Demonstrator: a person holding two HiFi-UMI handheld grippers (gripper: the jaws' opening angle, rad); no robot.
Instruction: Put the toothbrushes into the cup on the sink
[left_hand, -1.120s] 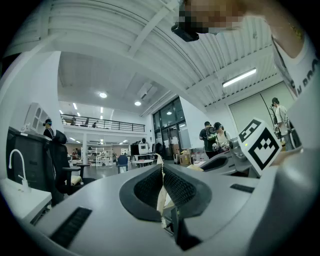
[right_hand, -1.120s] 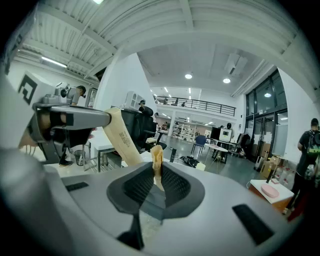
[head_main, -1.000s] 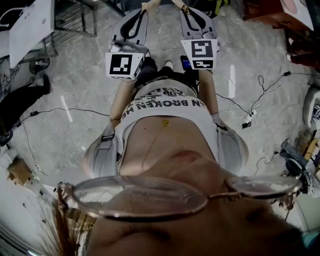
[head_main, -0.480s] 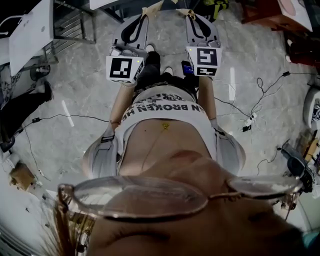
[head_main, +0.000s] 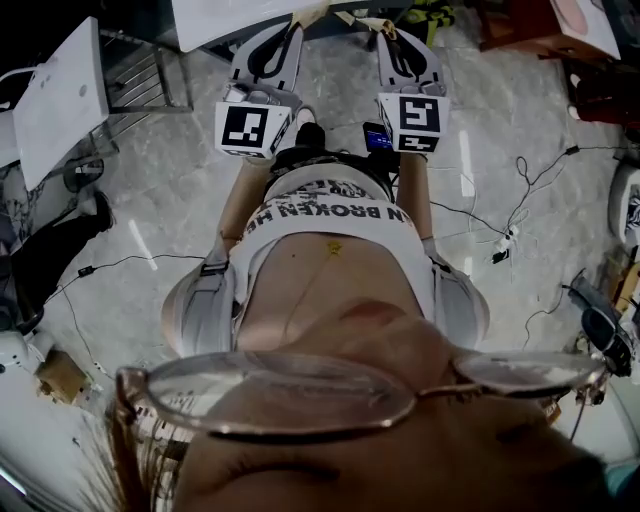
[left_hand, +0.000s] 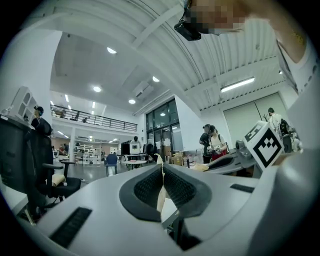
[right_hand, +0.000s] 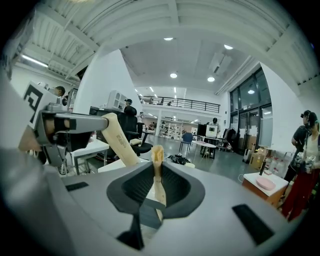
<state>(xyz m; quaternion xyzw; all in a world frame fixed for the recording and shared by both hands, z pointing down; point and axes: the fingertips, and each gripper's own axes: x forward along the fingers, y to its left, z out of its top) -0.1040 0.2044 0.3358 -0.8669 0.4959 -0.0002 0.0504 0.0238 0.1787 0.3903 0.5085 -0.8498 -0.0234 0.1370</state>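
I hold both grippers out in front of the person's body, jaws pointing ahead. In the head view my left gripper (head_main: 296, 20) and right gripper (head_main: 374, 24) sit side by side, each with a cream tip poking out. The left gripper (left_hand: 162, 171) is shut on a thin cream toothbrush (left_hand: 160, 195) standing edge-on between its pads. A second bamboo toothbrush (right_hand: 157, 175) stands upright in my right gripper (right_hand: 157, 167), which is shut on its handle. The left gripper's toothbrush (right_hand: 118, 139) also shows in the right gripper view. No cup or sink is in view.
A white table edge (head_main: 230, 18) lies just ahead of the grippers. Cables (head_main: 520, 200) run over the marble floor at right, with a power strip. A white panel and metal frame (head_main: 60, 90) stand at left. People (left_hand: 212, 142) stand far off in the hall.
Both grippers have moved forward, up the head view, toward the white table edge, which has come into view. Each still holds its toothbrush.
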